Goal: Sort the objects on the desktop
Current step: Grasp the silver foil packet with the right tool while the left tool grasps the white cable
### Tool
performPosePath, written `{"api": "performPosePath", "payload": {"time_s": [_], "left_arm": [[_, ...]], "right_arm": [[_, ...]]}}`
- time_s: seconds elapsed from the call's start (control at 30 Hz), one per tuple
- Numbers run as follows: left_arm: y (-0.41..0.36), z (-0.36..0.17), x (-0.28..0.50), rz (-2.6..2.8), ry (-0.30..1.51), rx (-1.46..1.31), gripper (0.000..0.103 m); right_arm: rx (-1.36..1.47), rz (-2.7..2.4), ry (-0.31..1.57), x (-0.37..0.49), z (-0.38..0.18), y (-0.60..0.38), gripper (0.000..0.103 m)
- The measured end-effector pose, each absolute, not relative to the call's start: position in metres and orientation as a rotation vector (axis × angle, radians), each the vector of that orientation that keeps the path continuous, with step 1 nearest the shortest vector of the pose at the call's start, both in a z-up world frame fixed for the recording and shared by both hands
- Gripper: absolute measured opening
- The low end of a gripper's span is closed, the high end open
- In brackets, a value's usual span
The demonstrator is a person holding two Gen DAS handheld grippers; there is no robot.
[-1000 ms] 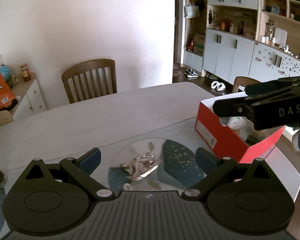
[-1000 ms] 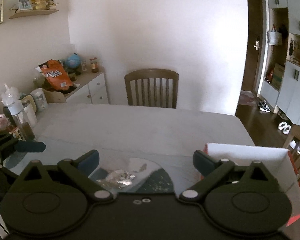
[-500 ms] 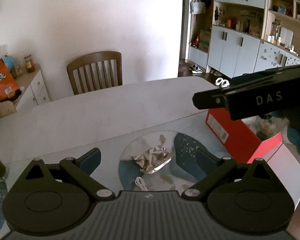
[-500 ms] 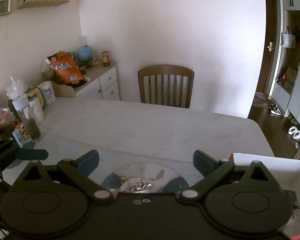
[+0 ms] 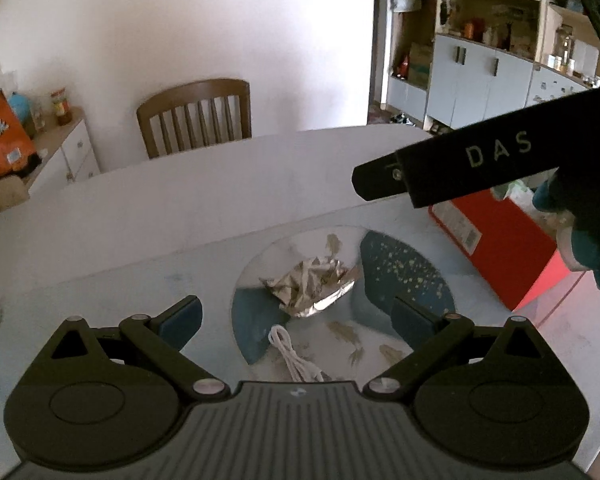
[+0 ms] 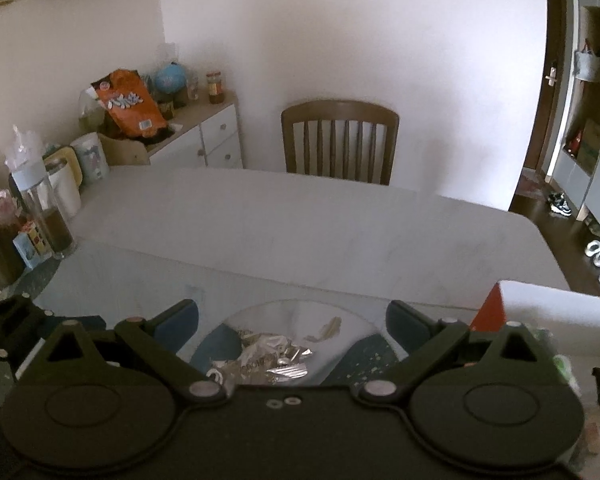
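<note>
Left tongs [image 5: 296,314]: we hold them spread wide and empty above the near edge of the desk [image 5: 188,208], blue pads apart on either side of the round mat.
Right tongs [image 6: 292,318]: also spread wide with nothing between the pads; in the left wrist view we see their black body [image 5: 460,164], marked DAS, hanging over the right part of the desk.
White cable [image 5: 294,354]: coiled loosely on the near part of the mat, just ahead of the left tongs and partly hidden by their body.
Foil wrapper [image 5: 312,286]: crumpled and silver, lying near the middle of the mat, just beyond the cable; from the right wrist we see it [image 6: 268,356] low between the pads.
Round mat [image 5: 404,276]: dark blue with pale specks under a glossy sheet, flat on the desk.
Red box [image 5: 500,240]: open-topped, on the desk to the right of the mat, with pale items inside that we cannot make out; its white flap [image 6: 556,304] shows from the right wrist.
Bottles and cups [image 6: 48,208]: clustered at the left edge of the desk.
Wooden chair [image 6: 340,140]: at the far side of the desk, against the white wall.
</note>
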State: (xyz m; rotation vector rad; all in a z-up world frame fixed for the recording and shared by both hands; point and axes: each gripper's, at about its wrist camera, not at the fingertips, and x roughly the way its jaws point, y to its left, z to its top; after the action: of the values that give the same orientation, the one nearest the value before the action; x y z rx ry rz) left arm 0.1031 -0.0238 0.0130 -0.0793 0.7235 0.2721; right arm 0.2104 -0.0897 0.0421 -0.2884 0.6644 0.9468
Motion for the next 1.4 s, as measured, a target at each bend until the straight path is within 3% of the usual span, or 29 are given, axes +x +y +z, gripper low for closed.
{"api": "performPosePath", "payload": {"time_s": [0.53, 1.03, 1.4], "left_arm": [[-0.026, -0.046, 0.117, 0.289, 0.783, -0.117, 0.099], [-0.024, -0.081, 0.127, 0.289, 0.779, -0.157, 0.088], [-0.021, -0.096, 0.129, 0.32, 0.777, -0.177, 0.073]], "right_arm": [[-0.319, 0.971, 0.74, 0.215, -0.006, -0.065, 0.099], [-0.333, 0.951, 0.808, 0.222, -0.044, -0.04, 0.097], [-0.34, 0.899, 0.888, 0.235, -0.071, -0.02, 0.086]]}}
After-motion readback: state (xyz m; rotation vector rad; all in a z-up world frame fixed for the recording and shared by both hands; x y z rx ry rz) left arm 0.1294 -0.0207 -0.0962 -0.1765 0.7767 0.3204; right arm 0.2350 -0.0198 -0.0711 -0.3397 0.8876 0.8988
